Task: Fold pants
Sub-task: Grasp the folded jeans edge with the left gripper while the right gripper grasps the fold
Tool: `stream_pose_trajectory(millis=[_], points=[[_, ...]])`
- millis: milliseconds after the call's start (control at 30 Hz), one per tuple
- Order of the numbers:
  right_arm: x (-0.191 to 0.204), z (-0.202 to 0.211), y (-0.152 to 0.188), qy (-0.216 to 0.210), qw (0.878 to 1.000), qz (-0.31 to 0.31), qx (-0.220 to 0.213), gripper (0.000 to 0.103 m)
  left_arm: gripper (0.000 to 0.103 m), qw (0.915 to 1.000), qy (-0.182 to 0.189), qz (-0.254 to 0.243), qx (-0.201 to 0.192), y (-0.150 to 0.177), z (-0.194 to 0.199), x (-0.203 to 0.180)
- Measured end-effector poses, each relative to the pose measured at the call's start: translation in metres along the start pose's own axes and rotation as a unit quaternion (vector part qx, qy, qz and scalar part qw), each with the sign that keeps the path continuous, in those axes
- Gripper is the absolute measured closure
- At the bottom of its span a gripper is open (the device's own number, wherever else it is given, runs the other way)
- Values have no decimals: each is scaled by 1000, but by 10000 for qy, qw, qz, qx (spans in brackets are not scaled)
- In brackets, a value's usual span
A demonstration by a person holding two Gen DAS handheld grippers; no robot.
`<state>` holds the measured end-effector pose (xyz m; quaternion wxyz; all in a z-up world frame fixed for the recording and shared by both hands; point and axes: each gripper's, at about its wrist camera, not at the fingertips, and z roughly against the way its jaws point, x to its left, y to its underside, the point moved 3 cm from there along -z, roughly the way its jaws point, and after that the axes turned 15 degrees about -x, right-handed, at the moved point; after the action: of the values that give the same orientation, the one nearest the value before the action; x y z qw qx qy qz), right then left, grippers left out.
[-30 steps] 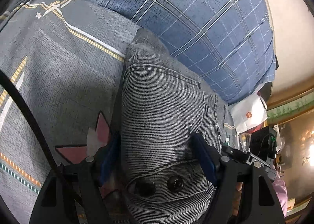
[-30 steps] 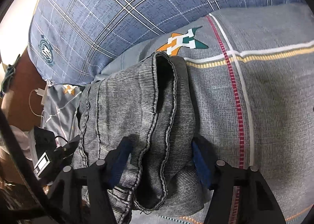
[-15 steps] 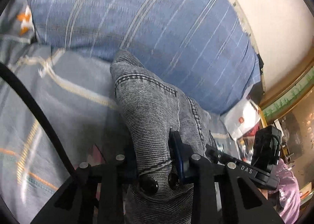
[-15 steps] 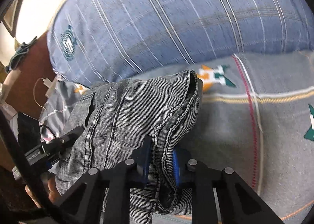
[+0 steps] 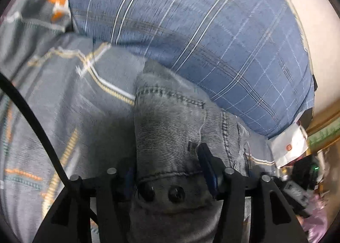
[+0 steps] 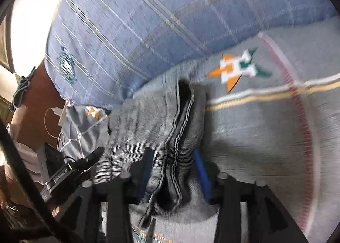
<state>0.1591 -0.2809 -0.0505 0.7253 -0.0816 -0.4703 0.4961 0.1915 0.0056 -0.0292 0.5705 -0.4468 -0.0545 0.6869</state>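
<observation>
1. Jaws first: on both grippers they are opening, each with a bunch of the pants between them. On the left gripper [image 5: 170,170] the blue pads stand at either side of the waistband end; on the right gripper [image 6: 176,170] they flank the seamed edge. Motion blur hides whether any pad presses the cloth.

2. Under everything lies the bed [image 5: 53,115], in a grey patterned cover, with a big blue plaid pillow [image 5: 212,30] at the far side.

3. Grey pants [image 5: 170,119] lie folded in a thick bundle on the bed, the far end just beside the pillow, one end under each gripper.

4. Handling, as a judgement: the ribbed denim looks soft yet fairly heavy, so it will sag and drag on the cover rather than slide. Nothing fragile.

5. Best hold, I judge, is on the firm, doubled parts: the stitched waistband and the thick side seam [image 6: 176,128], where layers stay together.

6. Two dark buttons [image 5: 176,194] sit at the waistband; pads should close beside them, not on them, since hard round studs could slip.
</observation>
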Motion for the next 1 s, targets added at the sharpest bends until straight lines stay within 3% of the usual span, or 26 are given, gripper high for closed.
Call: stream_pose_trajectory(millis=[200,367,467,600,800,867,933,1000], points=[[23,37,-1,-428,9990,23,-162,52,42,9973,-207,-667,-230,1,44,-17],[34,54,19,-816,9966,-57,-6,52,33,9947,-100,-904,-476,22,78,-20],[34,53,27,-851,9963,-91,84,52,33,9945,-63,-865,-590,38,76,-12],[26,52,23,-732,9972,-133,81,52,33,9975,53,-645,-277,48,53,-8],[21,37,28,-825,9956,-213,390,54,33,9961,14,-821,-321,53,48,-13],[23,30,30,-744,9961,-131,451,60,33,9950,-53,-945,-329,55,47,-16],[26,23,35,-514,9972,95,526,77,33,9932,-143,-1095,-361,58,46,-20],[28,26,35,-303,9982,265,452,79,33,9911,-221,-1258,-371,60,46,-23]])
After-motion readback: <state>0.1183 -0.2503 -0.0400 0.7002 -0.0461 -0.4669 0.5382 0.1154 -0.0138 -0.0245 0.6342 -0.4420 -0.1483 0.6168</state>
